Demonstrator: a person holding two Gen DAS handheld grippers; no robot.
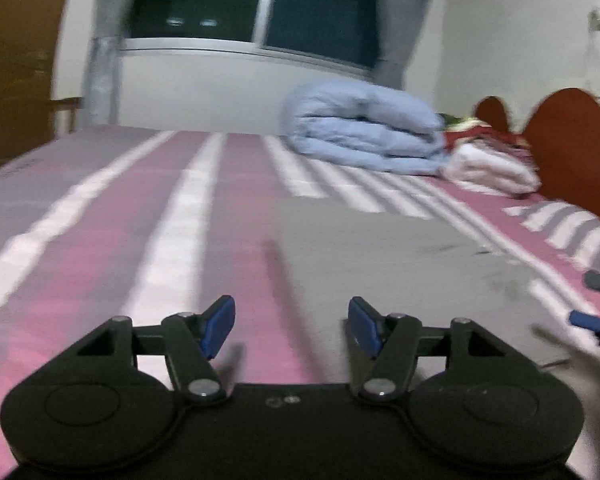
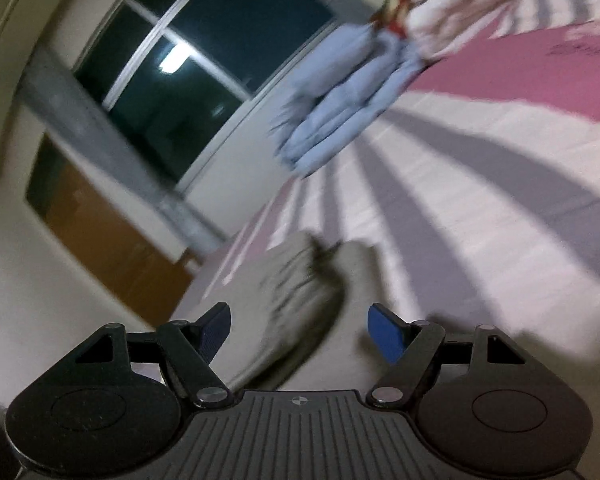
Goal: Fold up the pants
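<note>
Grey pants (image 1: 384, 264) lie flat in a folded rectangle on the pink, white and grey striped bed sheet (image 1: 112, 236). My left gripper (image 1: 292, 326) hovers low over the sheet at the pants' near left corner. Its blue pads stand apart with nothing between them. My right gripper's fingertips (image 1: 594, 302) poke in at the right edge of the left wrist view, beside the pants. In the tilted right wrist view the pants (image 2: 300, 292) show as a bunched grey fold just ahead of my right gripper (image 2: 300, 334). That gripper is open and its pads are clear of the cloth.
A folded light blue quilt (image 1: 364, 136) and white and red bedding (image 1: 492, 168) are stacked at the far end of the bed by a reddish wooden headboard (image 1: 572, 148). A dark window (image 1: 260, 4) is behind it and a wooden door (image 1: 16, 60) is at the left.
</note>
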